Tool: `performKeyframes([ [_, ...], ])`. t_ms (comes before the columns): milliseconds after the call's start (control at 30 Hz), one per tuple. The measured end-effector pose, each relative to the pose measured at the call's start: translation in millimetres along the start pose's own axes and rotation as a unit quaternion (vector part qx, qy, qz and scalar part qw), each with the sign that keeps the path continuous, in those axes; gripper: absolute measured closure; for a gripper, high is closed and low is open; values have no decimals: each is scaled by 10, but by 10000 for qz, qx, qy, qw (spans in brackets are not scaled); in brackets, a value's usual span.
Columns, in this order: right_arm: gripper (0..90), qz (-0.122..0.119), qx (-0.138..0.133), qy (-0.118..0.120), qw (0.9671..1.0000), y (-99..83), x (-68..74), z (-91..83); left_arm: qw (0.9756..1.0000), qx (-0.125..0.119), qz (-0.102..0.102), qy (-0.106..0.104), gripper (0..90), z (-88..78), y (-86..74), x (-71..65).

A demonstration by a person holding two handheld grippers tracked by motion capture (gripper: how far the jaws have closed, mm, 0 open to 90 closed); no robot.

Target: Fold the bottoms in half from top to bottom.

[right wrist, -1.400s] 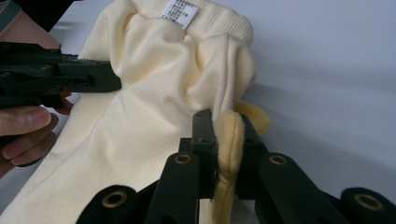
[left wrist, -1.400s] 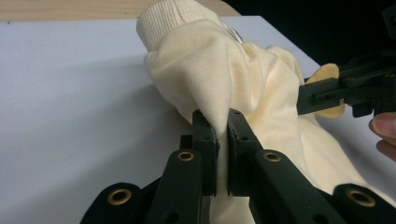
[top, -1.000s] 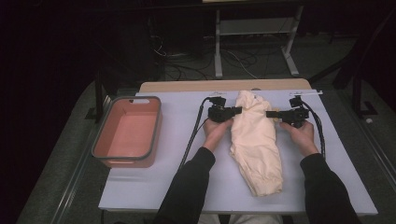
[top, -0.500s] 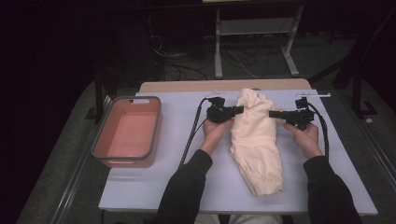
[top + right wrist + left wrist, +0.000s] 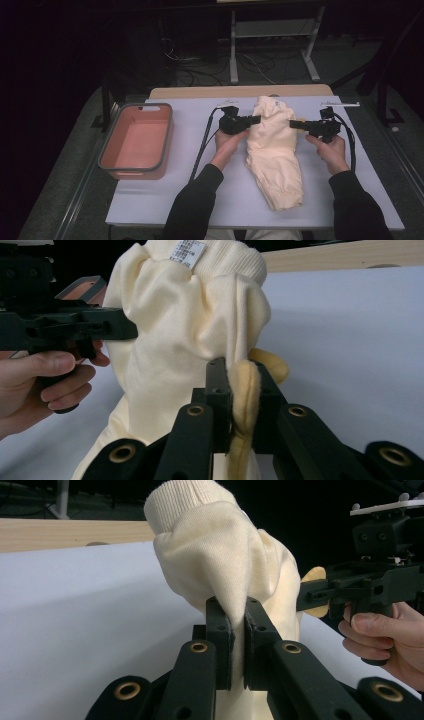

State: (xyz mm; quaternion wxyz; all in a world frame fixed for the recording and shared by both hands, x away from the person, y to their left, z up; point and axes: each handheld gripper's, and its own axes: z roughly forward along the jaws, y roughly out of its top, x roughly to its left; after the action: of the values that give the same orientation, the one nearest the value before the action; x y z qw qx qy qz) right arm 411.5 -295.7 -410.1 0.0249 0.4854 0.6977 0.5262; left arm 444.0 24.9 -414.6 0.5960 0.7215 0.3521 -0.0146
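**Cream garment pinched from both sides**

Left tool pinched the cream knit garment at its left edge; right tool pinched its right edge. Garment's far end was raised, the rest lay on the white surface, pink bin well apart.

One camera looks down on the table from its near edge; two ride close, facing inward, sharing the cream garment.

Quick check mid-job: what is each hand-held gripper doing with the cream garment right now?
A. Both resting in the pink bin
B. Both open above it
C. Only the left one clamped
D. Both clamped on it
D: the left hand-held gripper and the right hand-held gripper each pinch a fold of the cream garment.
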Motion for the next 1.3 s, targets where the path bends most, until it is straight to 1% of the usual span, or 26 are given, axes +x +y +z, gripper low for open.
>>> performKeyframes([
  [67, 808, -25, -4, 18, 10000, -2, 15, -18, 10000, -19, 3, -9, 841, -10, -6, -15],
  [233, 808, -33, -14, 40, 10000, -13, 33, -35, 9999, -14, 108, 16, 840, -43, -12, -58],
  [600, 808, -80, -21, 58, 9999, -28, 77, -79, 9999, -48, 111, -61, 840, -95, -33, -118],
  [1067, 807, -177, -51, 86, 9998, -82, 192, -182, 9997, -70, 192, -131, 840, -165, -83, -191],
  [1300, 807, -209, -53, 80, 9997, -117, 242, -214, 9996, -119, 177, -192, 840, -204, -123, -221],
])
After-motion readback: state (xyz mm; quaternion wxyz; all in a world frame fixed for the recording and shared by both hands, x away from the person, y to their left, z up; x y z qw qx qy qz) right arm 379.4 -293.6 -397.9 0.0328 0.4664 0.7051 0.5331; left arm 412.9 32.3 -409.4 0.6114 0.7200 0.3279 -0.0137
